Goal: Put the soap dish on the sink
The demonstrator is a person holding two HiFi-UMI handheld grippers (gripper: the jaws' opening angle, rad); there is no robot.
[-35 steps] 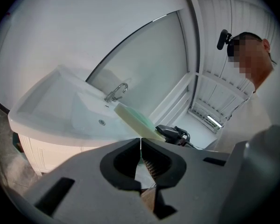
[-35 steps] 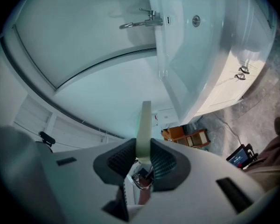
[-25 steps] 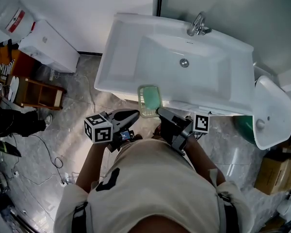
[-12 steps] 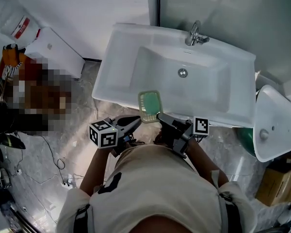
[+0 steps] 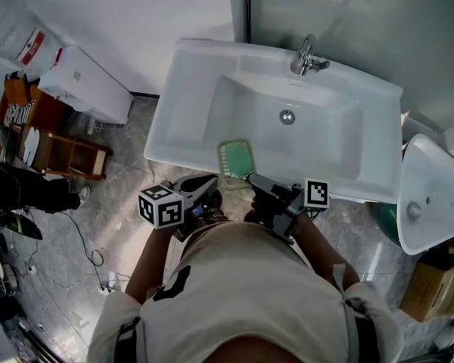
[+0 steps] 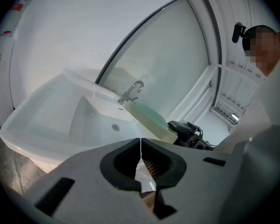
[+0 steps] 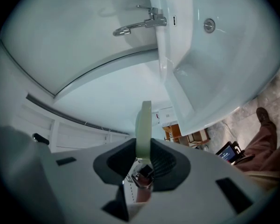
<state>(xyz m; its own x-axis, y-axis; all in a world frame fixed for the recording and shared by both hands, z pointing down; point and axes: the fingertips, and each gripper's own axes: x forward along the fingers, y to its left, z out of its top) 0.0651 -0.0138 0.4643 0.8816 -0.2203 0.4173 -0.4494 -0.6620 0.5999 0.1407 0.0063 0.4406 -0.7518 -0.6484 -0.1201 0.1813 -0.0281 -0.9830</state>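
Soap dish (image 5: 235, 162): pale green, held by its near edge in the right gripper (image 5: 251, 178). The right gripper view shows it edge-on, with the jaws pressed against both faces of the dish. In the head view it hangs over the front rim of the white sink (image 5: 189, 89), left of centre, opposite the faucet (image 5: 306, 51). In the left gripper view it looks tilted and lifted off the rim, but contact cannot be ruled out. The left gripper (image 5: 210, 181) is just beside the dish, jaws together with nothing between them.

Status: dish picked up and brought to the sink, not yet set down. Remaining, by my reading: level it, lower it onto a flat part of the rim, then release.
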